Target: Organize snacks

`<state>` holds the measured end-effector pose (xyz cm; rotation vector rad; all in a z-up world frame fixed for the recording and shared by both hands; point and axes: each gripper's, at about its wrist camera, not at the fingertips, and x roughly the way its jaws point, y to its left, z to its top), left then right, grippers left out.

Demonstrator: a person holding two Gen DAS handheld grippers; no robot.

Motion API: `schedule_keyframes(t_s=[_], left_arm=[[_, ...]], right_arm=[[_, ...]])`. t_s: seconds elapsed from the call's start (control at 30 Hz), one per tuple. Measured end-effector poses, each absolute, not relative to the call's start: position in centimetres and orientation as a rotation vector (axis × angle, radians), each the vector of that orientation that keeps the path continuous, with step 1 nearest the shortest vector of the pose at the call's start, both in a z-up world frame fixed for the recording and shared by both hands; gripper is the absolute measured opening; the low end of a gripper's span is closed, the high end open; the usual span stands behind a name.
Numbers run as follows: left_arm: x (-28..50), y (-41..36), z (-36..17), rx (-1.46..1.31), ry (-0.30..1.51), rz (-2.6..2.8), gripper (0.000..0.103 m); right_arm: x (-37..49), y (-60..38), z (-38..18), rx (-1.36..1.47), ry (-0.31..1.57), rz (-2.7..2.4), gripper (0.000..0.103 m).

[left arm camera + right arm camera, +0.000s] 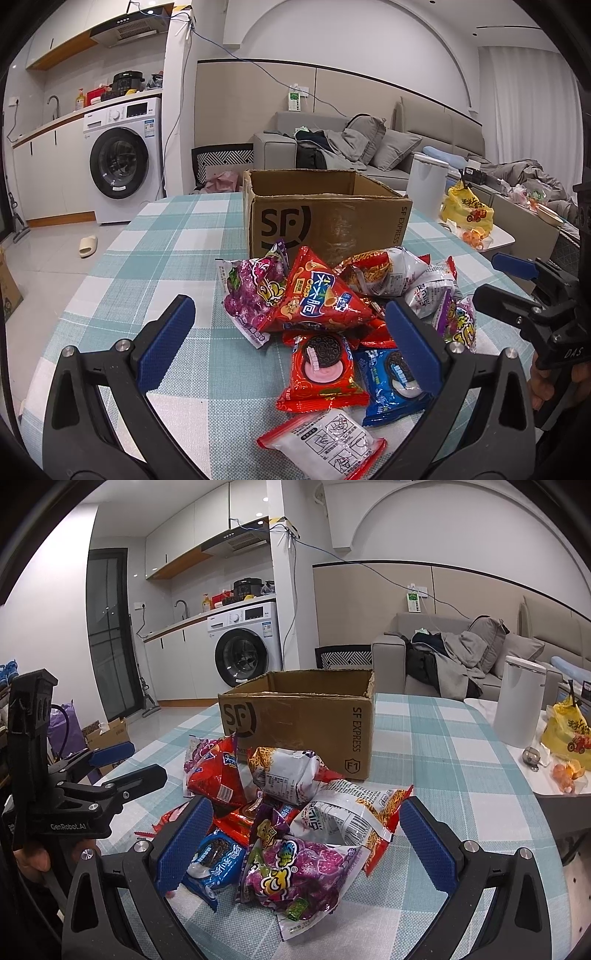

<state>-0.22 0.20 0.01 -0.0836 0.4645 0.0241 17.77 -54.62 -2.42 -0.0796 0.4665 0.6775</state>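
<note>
A pile of snack packets (pixel 332 317) is lying on the checked surface (pixel 155 258), just in front of an open cardboard box (pixel 325 218). The left gripper (pixel 291 347) and right gripper (pixel 303 845) are hovering over the pile, both spread wide apart, holding nothing.

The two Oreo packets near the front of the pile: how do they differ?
The red Oreo packet shows a cookie with pink cream; the blue Oreo packet shows white cream. The red one lies fully in view between the left gripper's open fingers, while the blue one is partly hidden behind one finger. Both lie flat on the checked tablecloth.
</note>
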Motion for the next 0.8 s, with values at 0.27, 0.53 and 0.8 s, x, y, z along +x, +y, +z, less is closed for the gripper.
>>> schedule_keyframes(t_s=[0.27, 0.53, 0.8], left_arm=[[-0.2, 0.3, -0.1, -0.095, 0.462, 0.021, 0.103], [-0.5, -0.3, -0.3, -0.067, 0.503, -0.008, 0.103], [-0.7, -1.3, -0.6, -0.023, 0.565, -0.04, 0.103]], right_arm=[[18.7, -54.3, -2.7, -0.079, 0.53, 0.661, 0.103], [19.7, -54.2, -3.3, -0.053, 0.622, 0.669, 0.103], [20.3, -54.1, -4.5, -0.053, 0.719, 0.654, 0.103]])
